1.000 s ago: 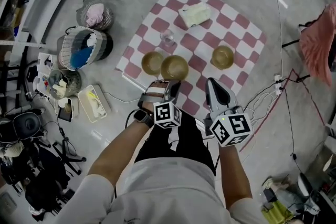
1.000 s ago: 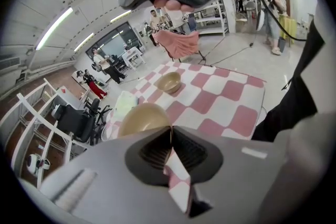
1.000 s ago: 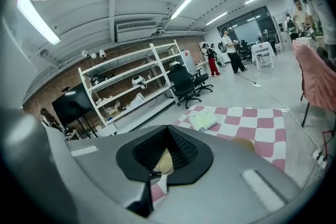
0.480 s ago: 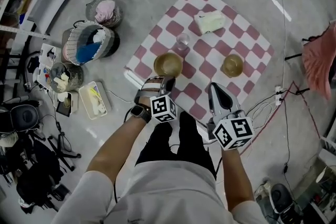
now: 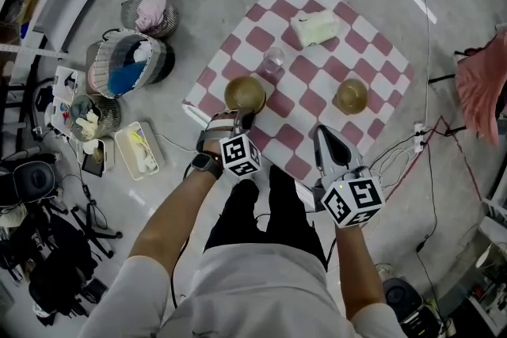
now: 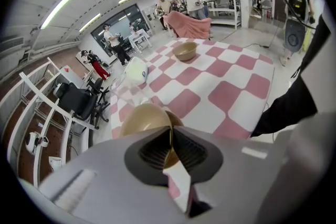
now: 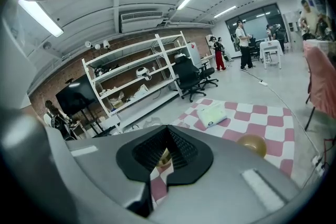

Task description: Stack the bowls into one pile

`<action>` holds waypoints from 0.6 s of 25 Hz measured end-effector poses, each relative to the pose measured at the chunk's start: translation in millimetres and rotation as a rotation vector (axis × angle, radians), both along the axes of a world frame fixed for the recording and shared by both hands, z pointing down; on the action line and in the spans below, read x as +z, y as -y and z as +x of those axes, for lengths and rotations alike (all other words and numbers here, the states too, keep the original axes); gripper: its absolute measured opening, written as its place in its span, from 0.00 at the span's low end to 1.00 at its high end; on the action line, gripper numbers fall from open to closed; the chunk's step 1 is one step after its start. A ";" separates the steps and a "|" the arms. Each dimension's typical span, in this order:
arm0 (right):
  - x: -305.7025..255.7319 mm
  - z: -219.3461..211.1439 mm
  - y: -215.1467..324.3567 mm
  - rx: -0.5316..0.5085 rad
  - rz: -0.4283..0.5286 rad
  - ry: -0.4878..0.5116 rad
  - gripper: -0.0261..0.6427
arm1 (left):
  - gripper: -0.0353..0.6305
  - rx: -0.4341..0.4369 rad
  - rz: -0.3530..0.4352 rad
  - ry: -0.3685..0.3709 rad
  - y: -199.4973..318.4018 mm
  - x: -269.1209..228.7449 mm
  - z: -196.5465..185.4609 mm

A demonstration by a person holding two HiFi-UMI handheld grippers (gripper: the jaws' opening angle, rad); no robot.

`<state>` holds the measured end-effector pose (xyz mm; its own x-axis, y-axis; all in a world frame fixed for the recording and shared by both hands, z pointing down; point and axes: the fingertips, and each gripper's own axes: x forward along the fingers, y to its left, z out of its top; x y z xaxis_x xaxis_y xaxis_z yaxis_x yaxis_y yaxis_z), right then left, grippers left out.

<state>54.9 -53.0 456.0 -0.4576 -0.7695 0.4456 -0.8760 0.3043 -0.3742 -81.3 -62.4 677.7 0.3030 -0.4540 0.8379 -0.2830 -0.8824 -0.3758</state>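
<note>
On the pink-and-white checked cloth (image 5: 317, 103) a golden bowl (image 5: 244, 93) sits near the cloth's near-left edge, and it looks like one bowl nested in another. My left gripper (image 5: 241, 117) is shut on its near rim; in the left gripper view the bowl (image 6: 144, 118) rises right behind the closed jaws (image 6: 170, 136). A second golden bowl (image 5: 351, 96) stands alone at the right, also seen as the far bowl (image 6: 185, 51) and the bowl (image 7: 252, 144). My right gripper (image 5: 321, 132) hangs above the cloth's near edge, shut and holding nothing (image 7: 167, 136).
A clear glass (image 5: 274, 59) and a white folded pack (image 5: 315, 28) lie farther back on the cloth. Baskets (image 5: 127, 67) and a plastic tray (image 5: 139, 152) stand on the floor to the left. Cables (image 5: 404, 142) and a pink cloth (image 5: 483, 83) are at the right.
A second ago two bowls stood side by side at the left; now only one pile shows there, with the left gripper on its rim. The right gripper has hardly moved.
</note>
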 end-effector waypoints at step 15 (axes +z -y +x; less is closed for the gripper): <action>5.4 6.9 2.5 0.014 -0.013 0.015 0.06 | 0.10 -0.022 -0.066 -0.029 -9.6 1.9 5.8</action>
